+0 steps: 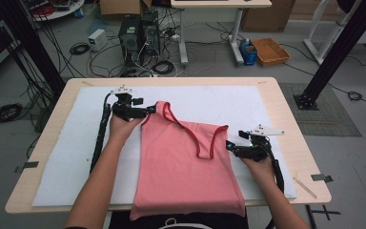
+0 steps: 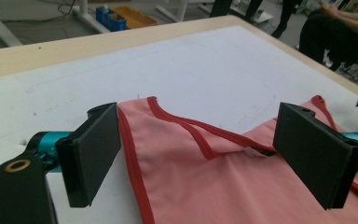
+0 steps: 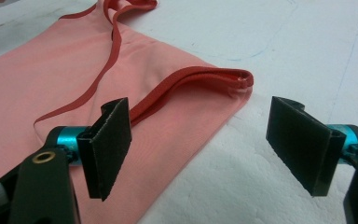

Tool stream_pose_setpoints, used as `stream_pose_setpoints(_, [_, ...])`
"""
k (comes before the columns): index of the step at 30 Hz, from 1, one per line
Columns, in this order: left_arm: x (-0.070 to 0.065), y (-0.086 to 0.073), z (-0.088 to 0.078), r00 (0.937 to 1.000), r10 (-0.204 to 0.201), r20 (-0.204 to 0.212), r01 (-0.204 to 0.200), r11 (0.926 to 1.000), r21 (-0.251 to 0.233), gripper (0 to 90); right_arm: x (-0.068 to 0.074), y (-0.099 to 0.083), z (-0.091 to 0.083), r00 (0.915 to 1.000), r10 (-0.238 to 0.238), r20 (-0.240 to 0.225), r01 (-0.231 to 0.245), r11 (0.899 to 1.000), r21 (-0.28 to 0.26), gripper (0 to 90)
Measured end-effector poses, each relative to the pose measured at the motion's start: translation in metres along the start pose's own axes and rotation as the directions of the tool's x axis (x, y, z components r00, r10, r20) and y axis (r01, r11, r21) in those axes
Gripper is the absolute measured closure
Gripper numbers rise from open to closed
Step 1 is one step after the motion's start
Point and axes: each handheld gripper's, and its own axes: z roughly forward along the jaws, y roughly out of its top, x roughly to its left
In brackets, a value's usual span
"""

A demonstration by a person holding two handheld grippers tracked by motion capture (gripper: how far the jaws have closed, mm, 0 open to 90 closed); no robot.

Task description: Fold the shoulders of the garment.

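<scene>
A pink tank top (image 1: 186, 167) of smooth knit, edged with darker red binding, lies flat on the white foam-like mat (image 1: 219, 102) covering the pale wooden worktop (image 1: 286, 102). The left gripper (image 1: 148, 110) sits at its 11 o'clock strap, the right gripper (image 1: 229, 146) at 3 o'clock; both sets of fingers are spread wide, holding nothing.

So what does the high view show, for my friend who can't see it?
A pink tank top with red trim lies flat on a white mat on a wooden table. A person's left gripper and right gripper sit open at its two shoulder straps.
</scene>
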Motion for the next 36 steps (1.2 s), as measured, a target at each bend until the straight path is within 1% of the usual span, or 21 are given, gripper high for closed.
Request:
stream_pose_setpoints(3, [0.006,0.009,0.01,0.9999,-0.007,-0.01,0.007,0.9988,0.048,15.1,0.0,0.0,0.0,1.0,0.002,0.0,-0.002,1.0,0.001,22.0])
stream_pose_setpoints(7, [0.019,0.018,0.023,0.9995,-0.021,-0.023,0.022,0.9973,0.07,15.1,0.0,0.0,0.0,1.0,0.003,-0.004,-0.003,1.0,0.007,22.0])
stream_pose_setpoints(10, [0.032,0.021,0.036,0.9983,-0.048,-0.033,0.05,0.9951,0.085,15.1,0.0,0.0,0.001,1.0,0.004,-0.007,-0.004,1.0,0.011,22.0])
stream_pose_setpoints(12, [0.041,0.019,0.043,0.9972,-0.054,-0.052,0.058,0.9957,0.072,15.1,0.0,0.0,0.001,1.0,-0.002,-0.009,0.002,1.0,0.012,21.9])
stream_pose_setpoints(13, [0.047,0.017,0.047,0.9958,-0.072,-0.057,0.076,0.9946,0.07,15.2,0.0,0.0,0.001,0.9999,-0.004,-0.01,0.004,1.0,0.013,21.9])
stream_pose_setpoints(14, [0.052,0.015,0.05,0.9944,-0.087,-0.061,0.092,0.9915,0.091,15.4,0.0,0.001,0.001,0.9999,-0.002,-0.011,0.002,1.0,0.019,21.9])
stream_pose_setpoints(15, [0.058,0.013,0.054,0.9925,-0.091,-0.082,0.101,0.9868,0.127,15.4,0.0,0.001,0.001,0.9999,-0.002,-0.011,0.002,1.0,0.019,21.9])
stream_pose_setpoints(16, [0.063,0.011,0.059,0.9912,-0.087,-0.099,0.101,0.9842,0.146,15.4,0.0,0.001,0.002,0.9999,-0.004,-0.011,0.004,1.0,0.018,21.9])
stream_pose_setpoints(18, [0.069,0.006,0.064,0.9881,-0.113,-0.104,0.127,0.9826,0.136,15.5,0.0,0.001,0.002,0.9999,-0.01,-0.012,0.01,1.0,0.02,21.9])
stream_pose_setpoints(20, [0.074,0.001,0.07,0.9863,-0.123,-0.109,0.139,0.9779,0.156,15.9,0.001,0.001,0.002,0.9999,-0.009,-0.013,0.009,1.0,0.023,21.9])
stream_pose_setpoints(22, [0.076,-0.002,0.075,0.9863,-0.124,-0.109,0.142,0.9734,0.18,15.9,0.0,0.001,0.002,0.9998,-0.011,-0.016,0.011,1.0,0.026,21.9])
stream_pose_setpoints(24, [0.073,-0.002,0.079,0.9867,-0.121,-0.109,0.139,0.9748,0.175,15.9,0.0,0.001,0.003,0.9999,-0.01,-0.014,0.01,1.0,0.028,21.9])
stream_pose_setpoints(25, [0.071,-0.001,0.082,0.9878,-0.124,-0.093,0.139,0.9749,0.174,16.9,0.0,0.001,0.003,0.9999,-0.01,-0.013,0.01,1.0,0.029,21.9])
stream_pose_setpoints(26, [0.069,0.0,0.084,0.9897,-0.106,-0.096,0.123,0.9734,0.193,17.6,0.0,0.001,0.003,0.9998,-0.01,-0.015,0.01,1.0,0.029,21.9])
stream_pose_setpoints(28, [0.063,0.005,0.089,0.9916,-0.053,-0.118,0.08,0.9661,0.245,17.2,0.0,0.001,0.003,0.9998,-0.011,-0.015,0.012,0.999,0.031,21.9])
stream_pose_setpoints(29, [0.061,0.007,0.091,0.9923,-0.035,-0.119,0.066,0.9619,0.265,17.2,0.0,0.001,0.003,0.9998,-0.013,-0.015,0.013,0.999,0.029,21.9])
stream_pose_setpoints(30, [0.059,0.008,0.092,0.9929,-0.032,-0.114,0.063,0.9588,0.277,17.6,0.0,0.001,0.003,0.9998,-0.015,-0.013,0.015,0.999,0.03,21.9])
stream_pose_setpoints(31, [0.058,0.009,0.093,0.9937,-0.031,-0.107,0.061,0.9579,0.281,19.8,0.0,0.001,0.003,0.9998,-0.016,-0.013,0.017,0.999,0.031,21.9])
stream_pose_setpoints(33, [0.057,0.009,0.093,0.9926,-0.016,-0.12,0.05,0.9569,0.286,22.7,0.001,0.001,0.003,0.9998,-0.015,-0.015,0.016,0.999,0.034,21.9])
stream_pose_setpoints(35, [0.058,0.01,0.091,0.9929,-0.003,-0.119,0.038,0.955,0.294,29.3,0.0,0.001,0.003,0.9998,-0.014,-0.015,0.014,0.999,0.033,21.9])
stream_pose_setpoints(36, [0.059,0.01,0.09,0.9943,-0.007,-0.107,0.038,0.9545,0.296,34.6,0.0,0.001,0.003,0.9998,-0.012,-0.015,0.013,0.999,0.033,21.9])
